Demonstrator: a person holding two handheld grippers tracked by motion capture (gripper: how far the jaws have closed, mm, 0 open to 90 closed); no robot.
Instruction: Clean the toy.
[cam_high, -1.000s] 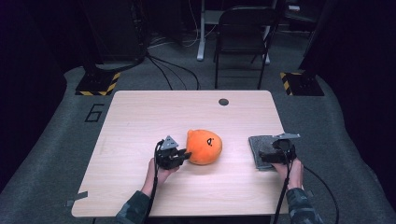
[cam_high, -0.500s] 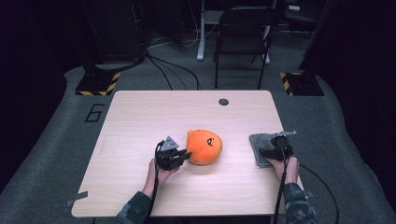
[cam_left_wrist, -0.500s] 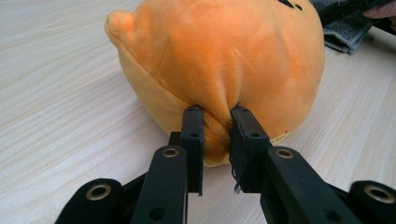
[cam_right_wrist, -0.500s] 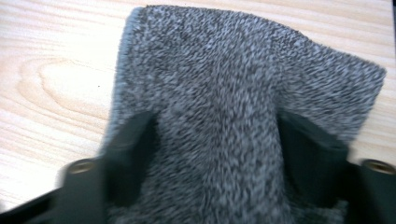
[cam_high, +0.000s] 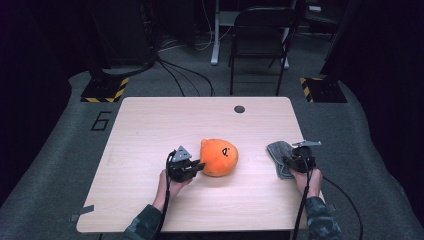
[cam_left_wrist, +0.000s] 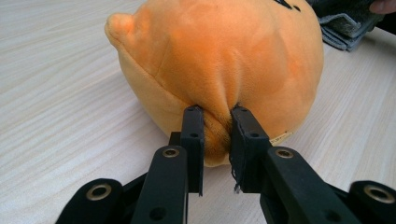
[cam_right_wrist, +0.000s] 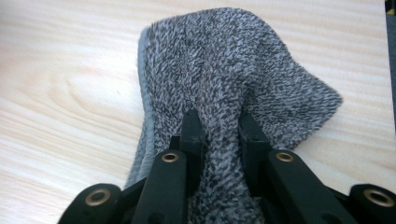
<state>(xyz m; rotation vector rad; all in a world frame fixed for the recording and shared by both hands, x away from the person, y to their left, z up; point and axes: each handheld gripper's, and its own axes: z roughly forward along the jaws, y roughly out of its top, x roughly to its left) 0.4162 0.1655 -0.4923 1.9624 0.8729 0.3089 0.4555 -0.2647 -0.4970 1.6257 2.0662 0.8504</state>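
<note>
On the table (cam_high: 150, 130), near its middle: the plush toy (cam_high: 219, 156). Just left of the toy, touching its near-left side: the left gripper (cam_high: 199, 165), a fold of plush pinched between the jaws. Well to the right, close to the table's right edge: the folded cloth (cam_high: 278, 152), the right gripper (cam_high: 289, 161) at its near end. Far off, near the table's far edge: a small round disc (cam_high: 239, 109). Behind the table, on the floor: a chair (cam_high: 260, 30).

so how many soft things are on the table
2: the orange plush toy near the middle, pinched by the left gripper, and the grey cloth at the right edge, pinched by the right gripper.
</note>
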